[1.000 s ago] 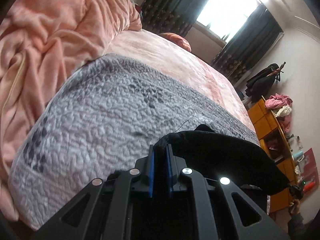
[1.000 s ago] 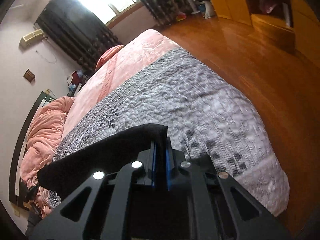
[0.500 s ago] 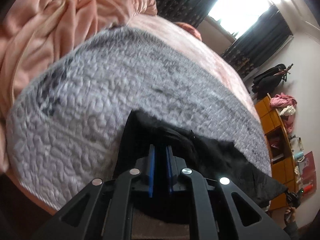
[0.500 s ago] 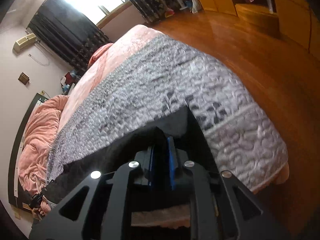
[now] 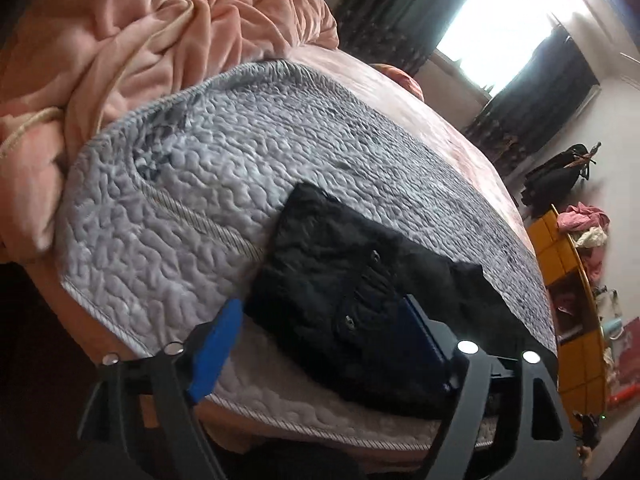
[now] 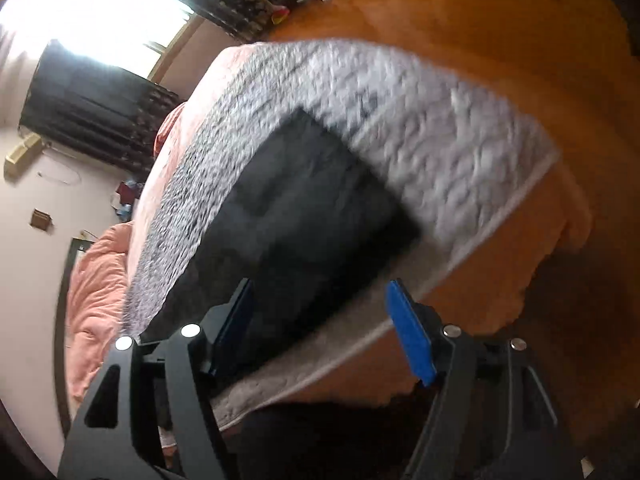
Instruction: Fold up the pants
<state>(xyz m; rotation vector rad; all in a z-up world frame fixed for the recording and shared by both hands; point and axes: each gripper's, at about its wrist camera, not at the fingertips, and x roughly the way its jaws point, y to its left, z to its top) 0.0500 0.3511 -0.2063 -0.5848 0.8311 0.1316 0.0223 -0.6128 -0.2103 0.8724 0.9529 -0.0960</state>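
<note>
The black pants (image 5: 344, 280) lie folded flat on the grey quilted bedspread (image 5: 200, 184) near the bed's front edge. In the left wrist view, my left gripper (image 5: 320, 336) has its jaws opening wide; the blue pads (image 5: 216, 344) stand apart on either side of the pants' near edge and do not press it. In the blurred right wrist view, the pants (image 6: 304, 208) lie on the bedspread (image 6: 440, 128). My right gripper (image 6: 324, 332) is opening too, its blue pads (image 6: 412, 340) apart over the near edge of the cloth.
A crumpled pink blanket (image 5: 132, 40) is heaped at the left of the bed. Orange wooden cabinets (image 5: 576, 312) with clothes on top stand at the right. A wooden floor (image 6: 500, 32) runs along the bed's side. Dark curtains (image 5: 532, 96) frame a bright window.
Both grippers came down to the bed with the pants, then let go: the jaws went from shut on the cloth to wide apart. The pants now lie flat on the bedspread.
</note>
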